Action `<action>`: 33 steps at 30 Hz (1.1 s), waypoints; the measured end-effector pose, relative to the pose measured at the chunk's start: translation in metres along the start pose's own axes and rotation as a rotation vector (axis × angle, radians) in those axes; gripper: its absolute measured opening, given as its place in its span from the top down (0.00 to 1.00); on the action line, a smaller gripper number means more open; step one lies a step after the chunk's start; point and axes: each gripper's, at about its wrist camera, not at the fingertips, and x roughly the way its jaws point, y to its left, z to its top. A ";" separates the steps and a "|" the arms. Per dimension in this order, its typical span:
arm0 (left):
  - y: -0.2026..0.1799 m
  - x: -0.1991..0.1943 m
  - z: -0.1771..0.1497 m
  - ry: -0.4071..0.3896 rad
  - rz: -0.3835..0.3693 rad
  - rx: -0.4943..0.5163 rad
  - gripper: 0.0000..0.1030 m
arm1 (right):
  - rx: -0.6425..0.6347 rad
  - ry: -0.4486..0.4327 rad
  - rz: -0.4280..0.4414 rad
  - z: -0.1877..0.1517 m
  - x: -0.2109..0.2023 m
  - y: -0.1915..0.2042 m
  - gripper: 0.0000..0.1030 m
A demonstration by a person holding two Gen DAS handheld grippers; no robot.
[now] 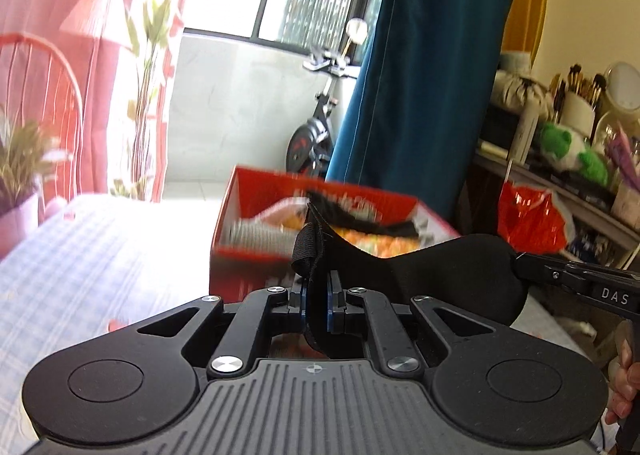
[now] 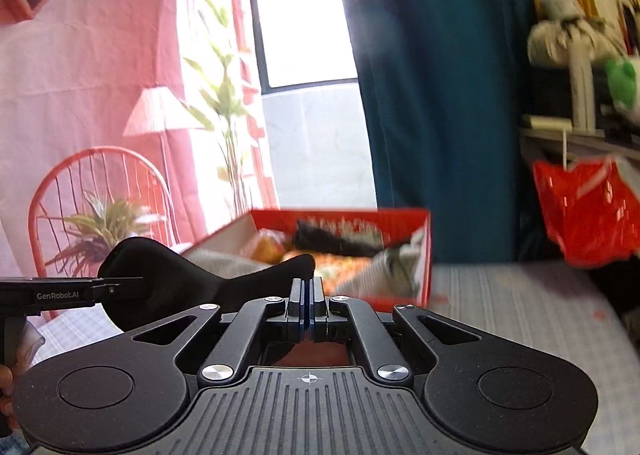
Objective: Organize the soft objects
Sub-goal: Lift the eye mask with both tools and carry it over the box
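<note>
Through my left wrist camera, I am pinching one strap end of a black eye mask (image 1: 452,275) in my left gripper (image 1: 320,297), its jaws closed narrowly on the fabric. The mask is hanging in the air between my two tools, and my right gripper (image 1: 532,267) is clamping its far end at the right edge of the picture. Behind it, the red box (image 1: 256,267) is sitting on the checked bedspread (image 1: 100,255), already holding several soft pieces in grey, orange and black.

Through my right wrist camera, I am seeing my right gripper (image 2: 307,297) pressed tight on the mask's edge (image 2: 180,283), while my left gripper (image 2: 120,287) is gripping the other side. The red box (image 2: 424,255) is lying just ahead, partly filled.

I am judging the sorting well underway: several pieces are boxed, and this mask is not yet in.
</note>
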 end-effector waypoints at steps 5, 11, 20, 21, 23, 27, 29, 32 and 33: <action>-0.002 0.005 0.021 -0.031 -0.007 0.003 0.91 | -0.031 -0.035 0.002 0.025 0.006 0.000 0.98; -0.005 0.022 0.036 -0.049 0.001 0.021 0.91 | -0.059 -0.040 -0.008 0.044 0.023 -0.004 0.98; -0.001 0.059 0.053 -0.032 0.004 0.025 0.91 | -0.089 -0.030 -0.032 0.063 0.057 -0.012 0.98; -0.001 0.063 0.054 -0.025 -0.001 0.023 0.91 | -0.091 -0.026 -0.036 0.065 0.062 -0.013 0.98; 0.000 0.072 0.057 -0.013 -0.002 0.023 0.91 | -0.088 -0.018 -0.044 0.067 0.072 -0.017 0.98; 0.003 0.091 0.060 0.022 -0.002 0.015 0.91 | -0.086 0.010 -0.063 0.066 0.094 -0.024 0.98; 0.004 0.100 0.061 0.044 0.000 0.017 0.91 | -0.086 0.030 -0.071 0.063 0.104 -0.027 0.98; 0.004 0.113 0.060 0.084 0.005 0.038 0.91 | -0.083 0.065 -0.077 0.058 0.120 -0.030 0.98; 0.004 0.118 0.058 0.101 0.006 0.046 0.91 | -0.082 0.079 -0.079 0.056 0.125 -0.031 0.98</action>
